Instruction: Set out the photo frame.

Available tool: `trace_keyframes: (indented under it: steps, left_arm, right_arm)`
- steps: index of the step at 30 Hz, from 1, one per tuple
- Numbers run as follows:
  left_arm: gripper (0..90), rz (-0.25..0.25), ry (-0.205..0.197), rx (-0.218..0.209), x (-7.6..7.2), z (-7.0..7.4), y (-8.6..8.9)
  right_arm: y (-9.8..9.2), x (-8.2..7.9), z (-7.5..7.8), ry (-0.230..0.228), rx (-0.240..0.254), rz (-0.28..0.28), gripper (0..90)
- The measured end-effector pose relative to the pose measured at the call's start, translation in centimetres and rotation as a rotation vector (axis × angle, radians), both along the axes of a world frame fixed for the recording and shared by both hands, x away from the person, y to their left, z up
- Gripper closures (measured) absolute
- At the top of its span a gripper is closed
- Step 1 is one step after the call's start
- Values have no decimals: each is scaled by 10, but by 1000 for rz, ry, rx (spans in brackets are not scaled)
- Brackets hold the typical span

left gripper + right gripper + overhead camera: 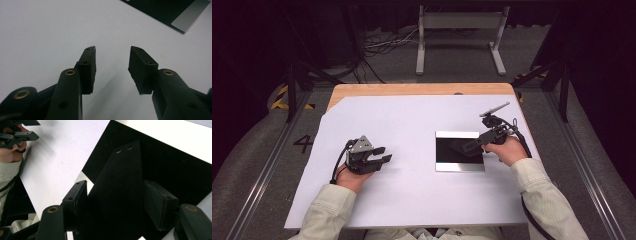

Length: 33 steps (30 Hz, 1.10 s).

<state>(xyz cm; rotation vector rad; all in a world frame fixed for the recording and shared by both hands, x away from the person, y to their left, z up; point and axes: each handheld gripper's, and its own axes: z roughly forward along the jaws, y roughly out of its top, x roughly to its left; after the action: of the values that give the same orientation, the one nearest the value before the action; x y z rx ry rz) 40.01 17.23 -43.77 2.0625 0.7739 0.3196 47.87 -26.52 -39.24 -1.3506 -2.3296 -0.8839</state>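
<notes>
The black glossy panel with shiny strips lies flat on the white sheet covering the desk. It's probably stiff, thin and slippery, so grab an edge. Right claw hovers wide over the panel; left claw sits wide, well left of the panel.

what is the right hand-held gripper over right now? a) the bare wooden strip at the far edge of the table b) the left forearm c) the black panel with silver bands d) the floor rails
c: in the high view the right hand-held gripper reaches over the black panel on the white sheet, and the right gripper view shows the panel's dark face and silver bands beyond its jaws.
</notes>
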Motion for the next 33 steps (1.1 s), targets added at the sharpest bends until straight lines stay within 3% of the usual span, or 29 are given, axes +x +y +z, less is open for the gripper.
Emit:
trace_keyframes:
  steps: [7,17,24,33]
  left_arm:
    - [574,2,1,-1,0,0,0]
    - [572,0,2,2,1,-1,0]
    - [571,-1,7,1,0,-1,-1]
    - [569,-3,7,2,0,-1,-1]
  right_arm:
    - [4,-1,0,12,4,11,406]
    - [6,-3,3,15,-31,-8,447]
    - [7,-8,11,0,-58,3,499]
    - [10,-20,23,-45,-109,57,553]
